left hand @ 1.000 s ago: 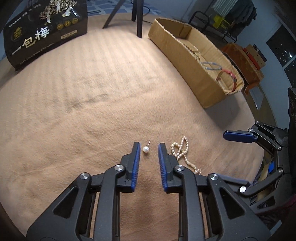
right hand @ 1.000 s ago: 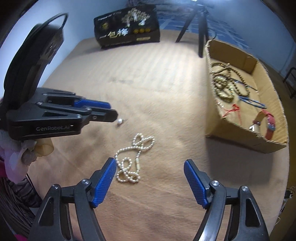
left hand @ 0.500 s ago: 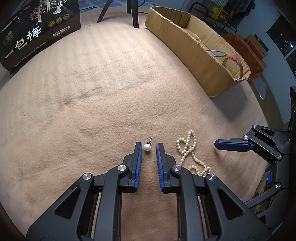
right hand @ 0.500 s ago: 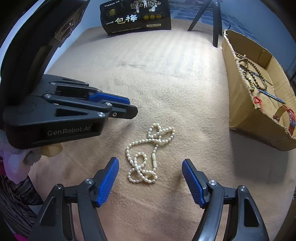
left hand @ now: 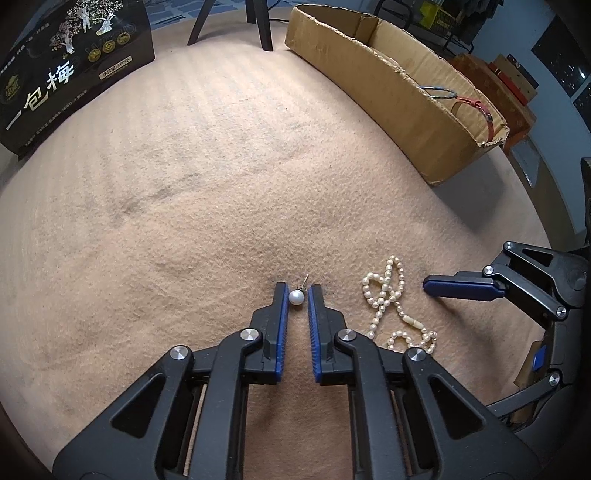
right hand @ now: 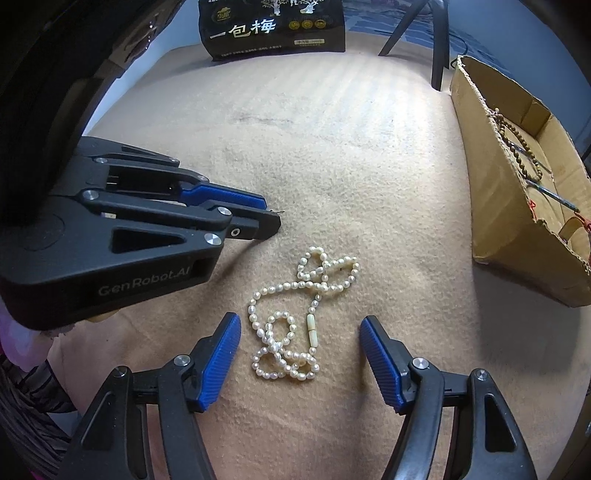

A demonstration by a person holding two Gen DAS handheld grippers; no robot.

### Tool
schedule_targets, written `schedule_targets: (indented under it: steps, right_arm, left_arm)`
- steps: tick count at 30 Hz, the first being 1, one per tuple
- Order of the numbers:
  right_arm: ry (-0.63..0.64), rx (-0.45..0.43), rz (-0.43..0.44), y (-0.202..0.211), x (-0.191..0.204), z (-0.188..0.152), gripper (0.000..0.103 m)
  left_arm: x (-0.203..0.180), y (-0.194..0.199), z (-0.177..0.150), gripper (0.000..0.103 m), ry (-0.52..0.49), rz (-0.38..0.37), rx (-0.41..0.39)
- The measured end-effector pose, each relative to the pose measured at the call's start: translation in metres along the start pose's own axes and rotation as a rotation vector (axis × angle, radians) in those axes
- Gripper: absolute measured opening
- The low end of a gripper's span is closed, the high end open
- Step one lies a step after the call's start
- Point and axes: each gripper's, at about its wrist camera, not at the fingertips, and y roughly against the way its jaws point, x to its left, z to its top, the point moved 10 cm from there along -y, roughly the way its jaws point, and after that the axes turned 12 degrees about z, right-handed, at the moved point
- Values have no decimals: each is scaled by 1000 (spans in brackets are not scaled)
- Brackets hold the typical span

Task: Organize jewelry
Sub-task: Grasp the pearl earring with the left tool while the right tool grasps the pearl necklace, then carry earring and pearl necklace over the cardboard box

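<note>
A pearl stud earring (left hand: 296, 297) lies on the tan cloth between the tips of my left gripper (left hand: 297, 288). Its jaws have narrowed onto the pearl, and the left pad touches it. From the right wrist view the left gripper (right hand: 271, 218) shows side-on, and only the earring's post peeks out past its tip. A white pearl necklace (right hand: 312, 325) lies coiled just to the right of the earring, also seen as the necklace (left hand: 384, 291) in the left wrist view. My right gripper (right hand: 298, 319) hovers open over it, one finger on each side, not touching.
A long cardboard box (left hand: 406, 96) stands at the right, holding bead strings, a ring and a red strap; the box wall (right hand: 491, 206) is close to my right gripper. A black printed bag (left hand: 66, 74) sits at the far left. Dark tripod legs (left hand: 264, 26) stand at the back.
The left jaws narrowed around the pearl earring as the gripper sank toward the cloth. The right gripper came down and over the necklace, which now lies between its fingers.
</note>
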Motion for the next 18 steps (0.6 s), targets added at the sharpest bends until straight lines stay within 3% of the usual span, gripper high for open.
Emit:
schedule_targets:
  steps: [8,15,18]
  right_arm:
    - [56,28,-70,-6,0,-1,60]
    - [25,23,-46,2,-11,4,7]
    - [0,22,-20,5,-17,7,4]
  left_arm:
    - [3,2,-1,6,3,3,-4]
    - [4,3,-2,6,11,1,-1]
    - [5,5,-1,6,19,-2,-2]
